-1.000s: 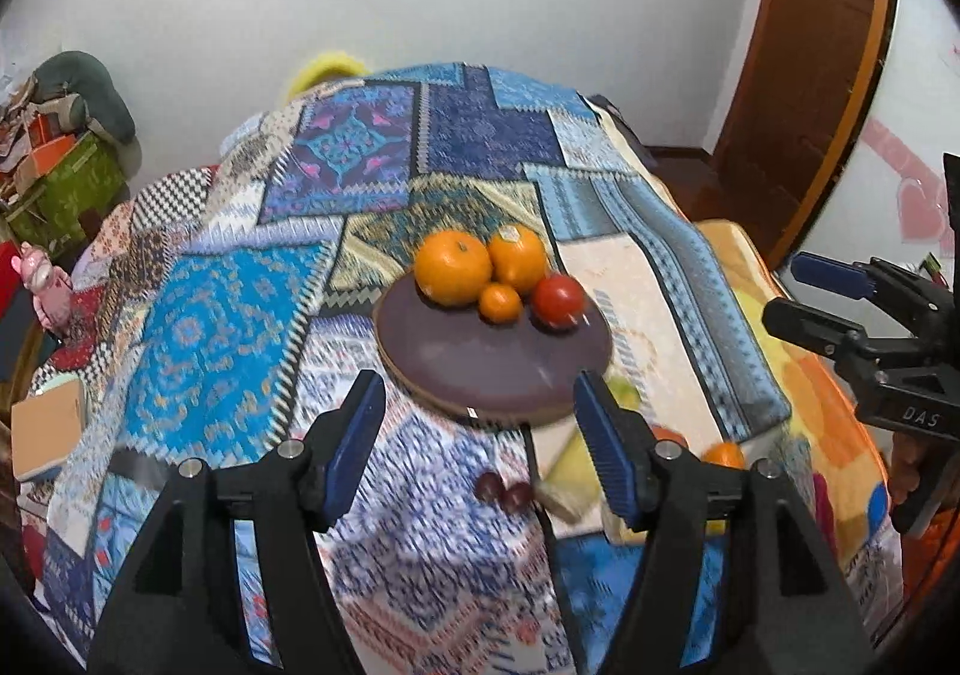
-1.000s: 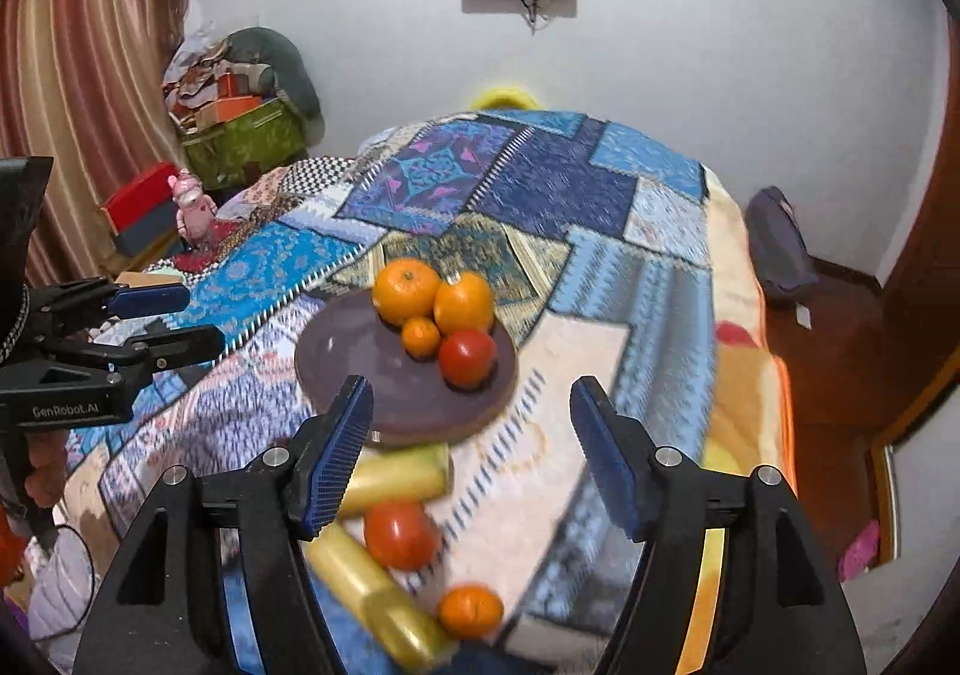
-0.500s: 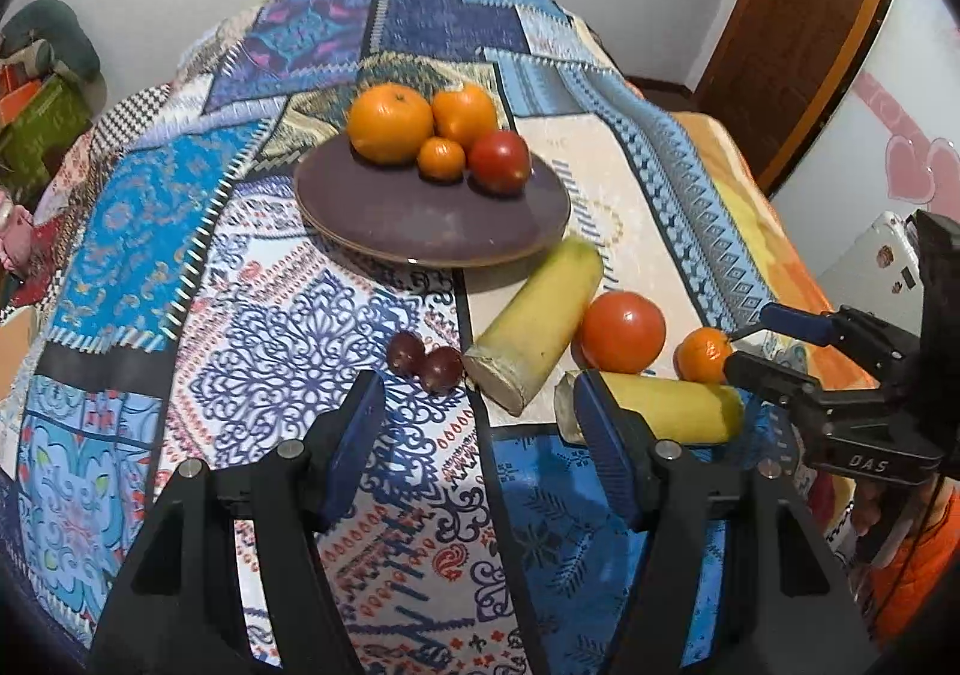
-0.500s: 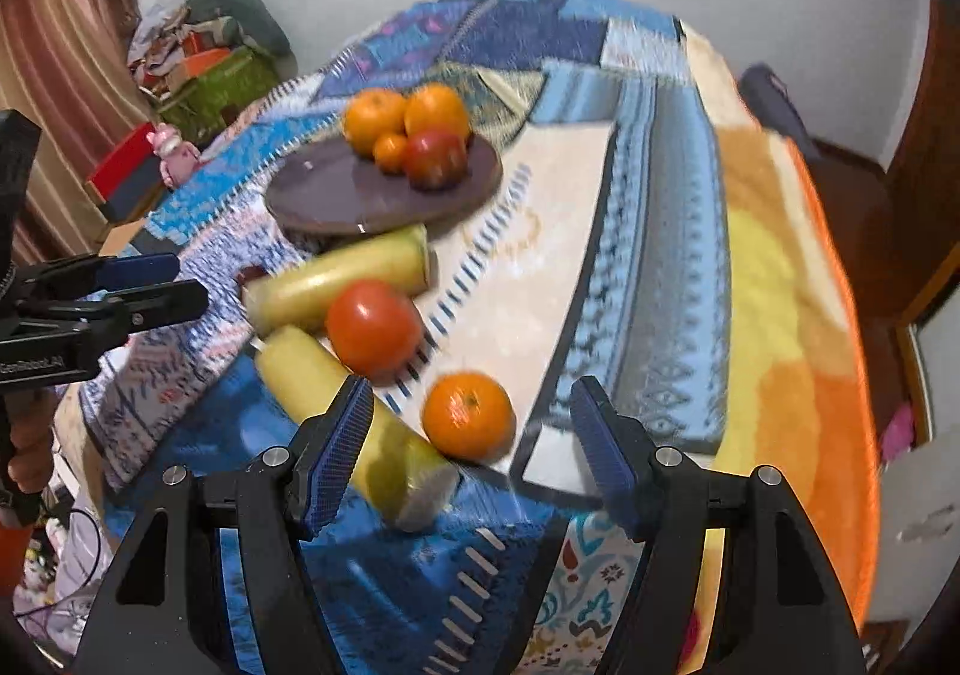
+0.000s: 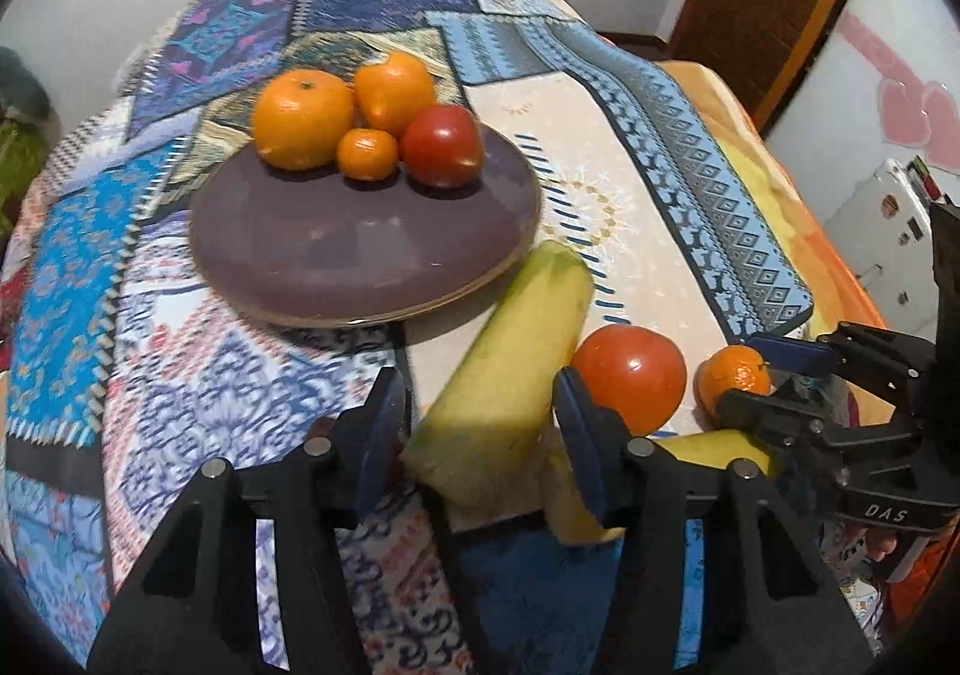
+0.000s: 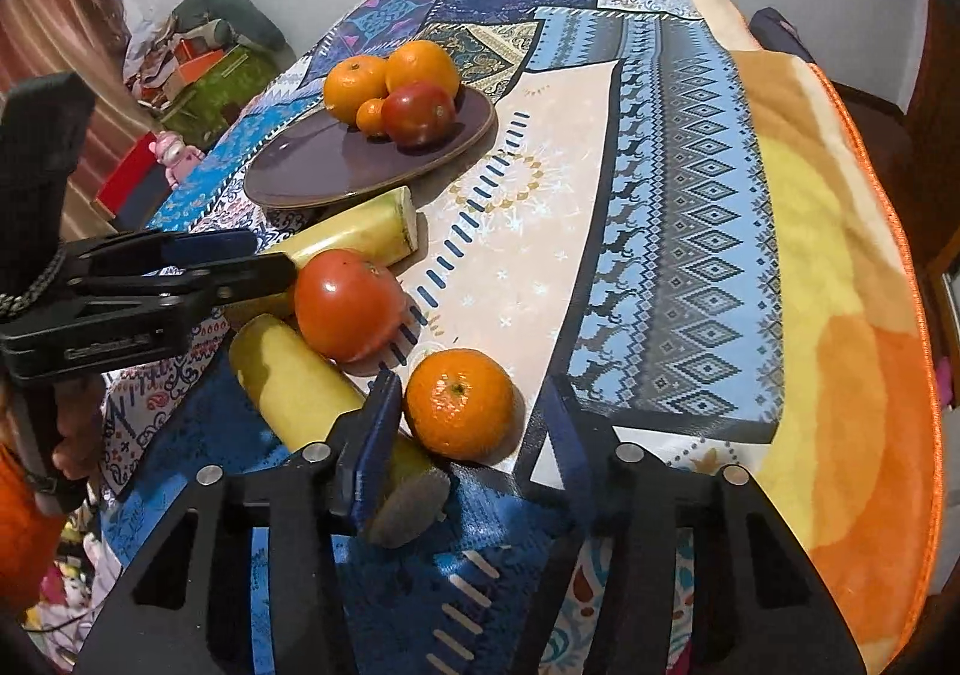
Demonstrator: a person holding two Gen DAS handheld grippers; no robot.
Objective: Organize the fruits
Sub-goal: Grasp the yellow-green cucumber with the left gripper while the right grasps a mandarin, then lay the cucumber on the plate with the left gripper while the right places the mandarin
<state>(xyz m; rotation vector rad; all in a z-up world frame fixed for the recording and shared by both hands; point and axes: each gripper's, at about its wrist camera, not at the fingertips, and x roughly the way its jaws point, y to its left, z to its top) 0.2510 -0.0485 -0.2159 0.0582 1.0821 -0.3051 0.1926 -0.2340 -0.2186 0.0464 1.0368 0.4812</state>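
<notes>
1. The left tongs [image 5: 477, 423] are spread wide, the near cut end of a pale yellow-green sugarcane piece [image 5: 510, 369] lying between the blue pads without either pad pressing it.
2. The right tongs [image 6: 474, 423] are likewise released, flanking a small mandarin [image 6: 459, 404] on the patchwork blanket [image 6: 678, 231]; no contact with the pads can be made out.
3. Under the right tongs' left pad lies a second sugarcane piece [image 6: 300, 381], its cut end pointing toward the camera.
4. A loose tomato [image 6: 348, 303] sits just beyond, touching that piece and near the mandarin.
5. The first sugarcane piece reaches up to the rim of the dark purple plate [image 5: 360, 255].
6. At the plate's far side cluster two oranges [image 5: 303, 117], a small mandarin [image 5: 367, 154] and a red tomato [image 5: 443, 145].
</notes>
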